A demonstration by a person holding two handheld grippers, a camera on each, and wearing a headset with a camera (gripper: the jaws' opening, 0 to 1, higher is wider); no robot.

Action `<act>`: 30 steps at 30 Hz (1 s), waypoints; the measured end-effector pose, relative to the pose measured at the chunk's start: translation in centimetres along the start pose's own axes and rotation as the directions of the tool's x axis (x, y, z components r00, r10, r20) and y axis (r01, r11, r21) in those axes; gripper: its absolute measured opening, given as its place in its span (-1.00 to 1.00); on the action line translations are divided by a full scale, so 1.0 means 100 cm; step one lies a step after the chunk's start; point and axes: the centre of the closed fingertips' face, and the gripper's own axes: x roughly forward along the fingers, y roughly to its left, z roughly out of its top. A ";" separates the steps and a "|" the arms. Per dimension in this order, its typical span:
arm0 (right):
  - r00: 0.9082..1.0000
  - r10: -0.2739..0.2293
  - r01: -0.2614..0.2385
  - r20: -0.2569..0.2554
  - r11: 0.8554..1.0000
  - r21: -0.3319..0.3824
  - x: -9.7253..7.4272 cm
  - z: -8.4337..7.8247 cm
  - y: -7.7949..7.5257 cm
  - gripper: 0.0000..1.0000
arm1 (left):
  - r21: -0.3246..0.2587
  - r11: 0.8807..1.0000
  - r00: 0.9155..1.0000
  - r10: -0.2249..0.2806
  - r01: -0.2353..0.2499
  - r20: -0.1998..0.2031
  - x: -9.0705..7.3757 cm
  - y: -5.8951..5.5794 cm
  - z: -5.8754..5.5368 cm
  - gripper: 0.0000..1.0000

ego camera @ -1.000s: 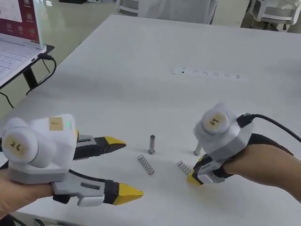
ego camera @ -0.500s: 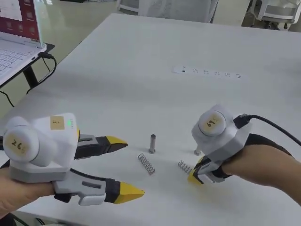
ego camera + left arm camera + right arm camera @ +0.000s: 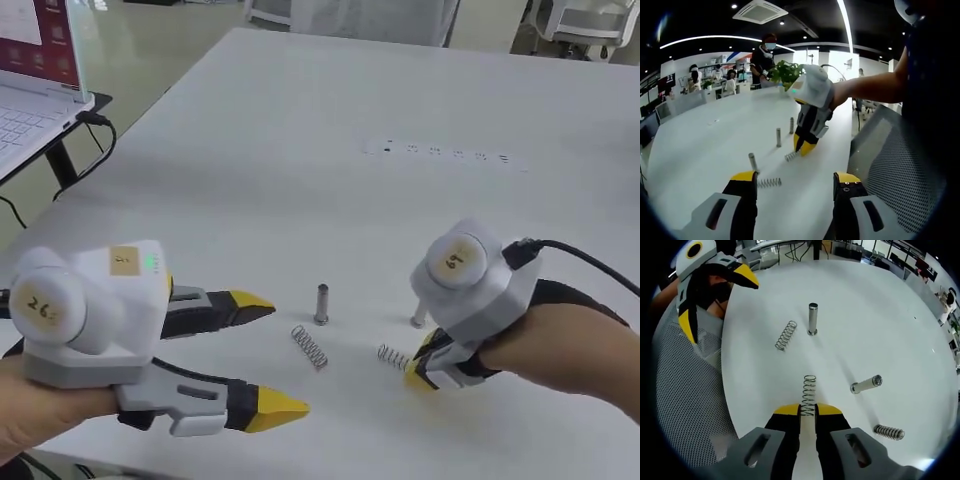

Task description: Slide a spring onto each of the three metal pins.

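Note:
My right gripper is low over the white table, shut on one end of a spring that lies along the tabletop; its own view shows the spring sticking out past the shut gripper. Ahead stand an upright metal pin and a loose spring. Another pin is to the right, with a coiled piece nearer. My left gripper hovers open at the near left, empty, and faces the upright pin and loose spring. A second pin peeks out behind the right gripper.
A white power strip lies farther back on the table. A laptop on a stand with a black cable is off the left edge. A mesh chair is close by; people and a plant are beyond.

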 end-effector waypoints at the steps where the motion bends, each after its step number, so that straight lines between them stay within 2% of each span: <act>1: 1.000 0.004 -0.004 0.004 1.000 0.000 -0.002 0.001 0.001 -0.84 | 0.003 1.000 1.000 -0.003 0.003 0.000 0.001 -0.001 0.000 0.11; 8: 0.998 0.040 -0.038 0.043 0.998 -0.049 -0.020 0.015 0.019 -0.84 | 0.022 0.999 1.000 -0.024 0.024 0.000 0.006 -0.003 0.006 0.07; 12: 0.998 0.042 -0.037 0.055 0.996 -0.083 -0.030 0.025 0.026 -0.84 | 0.033 0.999 0.999 -0.036 0.036 -0.001 0.008 -0.004 0.009 0.05; 17: 0.994 0.077 -0.068 0.072 0.990 -0.124 -0.042 0.037 0.038 -0.84 | 0.055 0.997 0.999 -0.051 0.051 -0.005 0.010 -0.006 0.012 -0.01; 20: 0.994 0.082 -0.068 0.076 0.984 -0.166 -0.049 0.045 0.044 -0.84 | 0.069 0.996 0.998 -0.061 0.061 -0.003 0.011 -0.007 0.014 -0.06; 24: 0.989 0.119 -0.098 0.092 0.973 -0.209 -0.057 0.053 0.056 -0.84 | 0.084 0.994 0.997 -0.075 0.075 -0.003 0.012 -0.010 0.016 -0.12; 30: 0.986 0.141 -0.115 0.085 0.959 -0.260 -0.063 0.057 0.065 -0.84 | 0.098 0.991 0.995 -0.095 0.094 0.007 0.014 -0.014 0.020 -0.25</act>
